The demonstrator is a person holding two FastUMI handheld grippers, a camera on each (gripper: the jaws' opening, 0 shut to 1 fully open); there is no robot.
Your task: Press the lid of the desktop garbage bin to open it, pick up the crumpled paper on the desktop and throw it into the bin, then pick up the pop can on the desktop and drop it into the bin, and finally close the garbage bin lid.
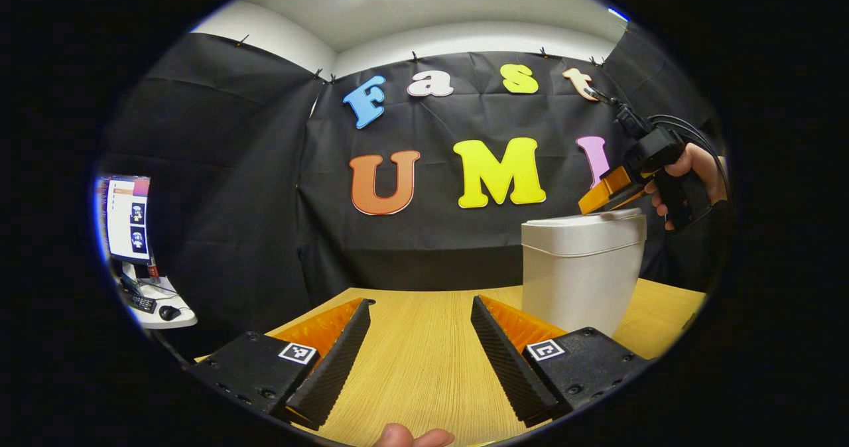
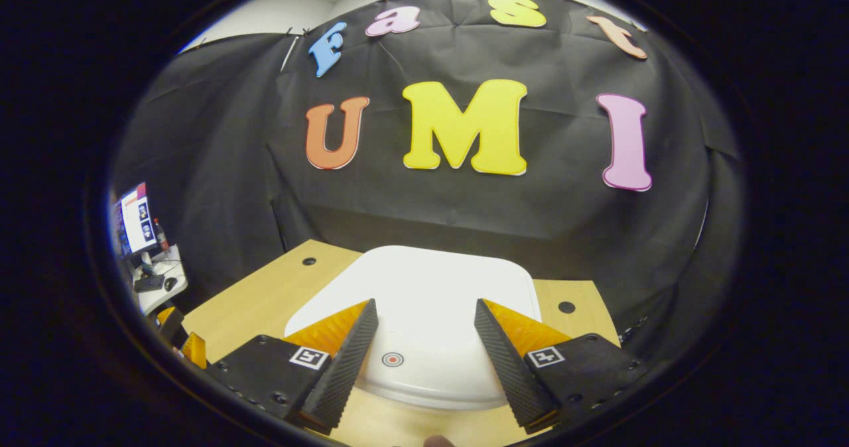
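My right gripper (image 2: 424,341) hangs just above the bin (image 1: 582,271), jaws wide and empty, the lid (image 2: 424,301) and its round press mark (image 2: 392,359) directly below between them. My left gripper (image 1: 419,341), jaws wide too, hovers over the table (image 1: 424,367), the bin off to its right.

1. I see a wooden desk (image 1: 424,361) with a pale grain top; the right gripper view shows two round holes (image 2: 309,261) near its far corners.
2. Off the desk's left edge stands a side table (image 1: 166,304) carrying a lit monitor (image 1: 126,218), a keyboard (image 1: 139,301) and a mouse (image 1: 169,312).
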